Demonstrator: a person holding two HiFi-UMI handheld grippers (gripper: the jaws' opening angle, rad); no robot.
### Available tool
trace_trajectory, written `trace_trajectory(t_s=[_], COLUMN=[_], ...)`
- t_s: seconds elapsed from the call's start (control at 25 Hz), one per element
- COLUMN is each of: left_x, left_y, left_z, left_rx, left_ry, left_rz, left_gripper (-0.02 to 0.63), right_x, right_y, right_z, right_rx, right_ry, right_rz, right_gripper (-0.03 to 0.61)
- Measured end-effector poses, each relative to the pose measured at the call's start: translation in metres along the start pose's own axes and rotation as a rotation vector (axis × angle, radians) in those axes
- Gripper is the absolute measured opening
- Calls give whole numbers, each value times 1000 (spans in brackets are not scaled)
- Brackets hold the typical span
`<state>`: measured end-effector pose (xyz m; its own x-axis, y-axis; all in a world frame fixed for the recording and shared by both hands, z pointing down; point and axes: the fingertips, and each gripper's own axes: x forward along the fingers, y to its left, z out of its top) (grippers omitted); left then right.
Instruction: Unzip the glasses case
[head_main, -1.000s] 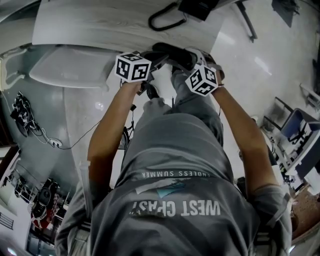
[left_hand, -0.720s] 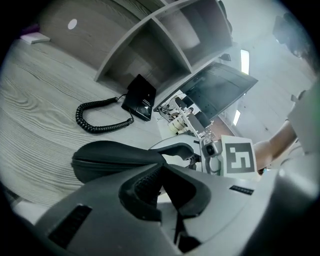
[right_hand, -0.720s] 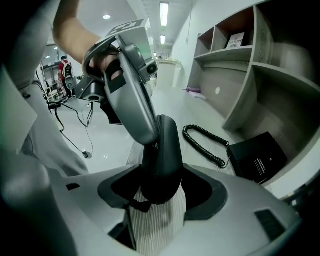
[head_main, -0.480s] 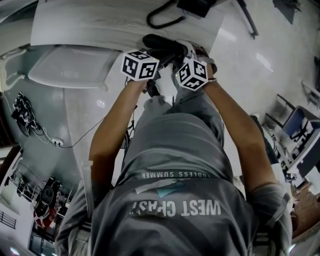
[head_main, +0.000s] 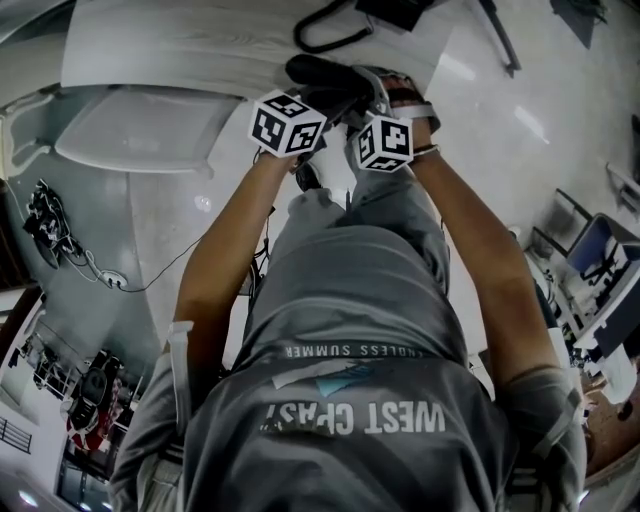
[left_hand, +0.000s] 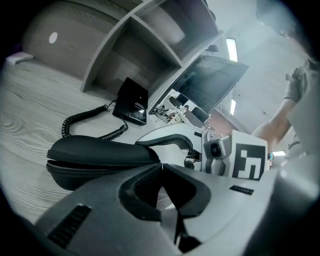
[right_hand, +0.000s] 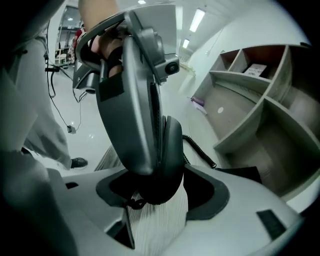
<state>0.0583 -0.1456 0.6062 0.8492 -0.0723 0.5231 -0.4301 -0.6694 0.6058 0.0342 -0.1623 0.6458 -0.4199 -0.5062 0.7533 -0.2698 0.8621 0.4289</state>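
Note:
The black zipped glasses case (head_main: 325, 75) lies on the pale wood table (head_main: 180, 40), near its edge. My left gripper (head_main: 288, 124) is shut; its closed tips (left_hand: 161, 167) sit at the right end of the case (left_hand: 95, 155), with nothing visible between them. My right gripper (head_main: 385, 142) faces it from the other side. Its jaws (right_hand: 162, 192) have just been opening and stand wide around the rounded end of the case (right_hand: 170, 150), with table showing beside the right pad. A small zipper pull loop (right_hand: 134, 202) hangs at the case's lower end, by the left jaw.
A coiled black cord (left_hand: 82, 125) and a black handset unit (left_hand: 131, 101) lie behind the case. A grey shelf unit (left_hand: 150, 35) and a tilted monitor (left_hand: 212, 82) stand at the back. A white curved seat (head_main: 140, 135) and floor cables (head_main: 80, 265) are left of the person.
Both grippers have moved farther toward the case and closer together. The right gripper's marker cube has rolled, and the case's end now sits between its jaws.

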Motion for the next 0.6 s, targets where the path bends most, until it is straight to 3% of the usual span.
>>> trace_trajectory(t_s=[0.28,0.44,0.6], left_x=[-4,-10,-27], left_y=[-8,-17,-21], left_z=[-8,-16,-21], left_rx=[-19,-23,-12], left_ry=[-9,25,44], left_rz=[-18,-77,-70], left_gripper=[11,136,146], right_x=[-8,-10,-16], right_y=[9,13,21], right_z=[2,1,8], right_rx=[-151,-173,-196], right_ry=[35,64,64], right_rz=[-17,-18,-6], right_gripper=[293,283,299])
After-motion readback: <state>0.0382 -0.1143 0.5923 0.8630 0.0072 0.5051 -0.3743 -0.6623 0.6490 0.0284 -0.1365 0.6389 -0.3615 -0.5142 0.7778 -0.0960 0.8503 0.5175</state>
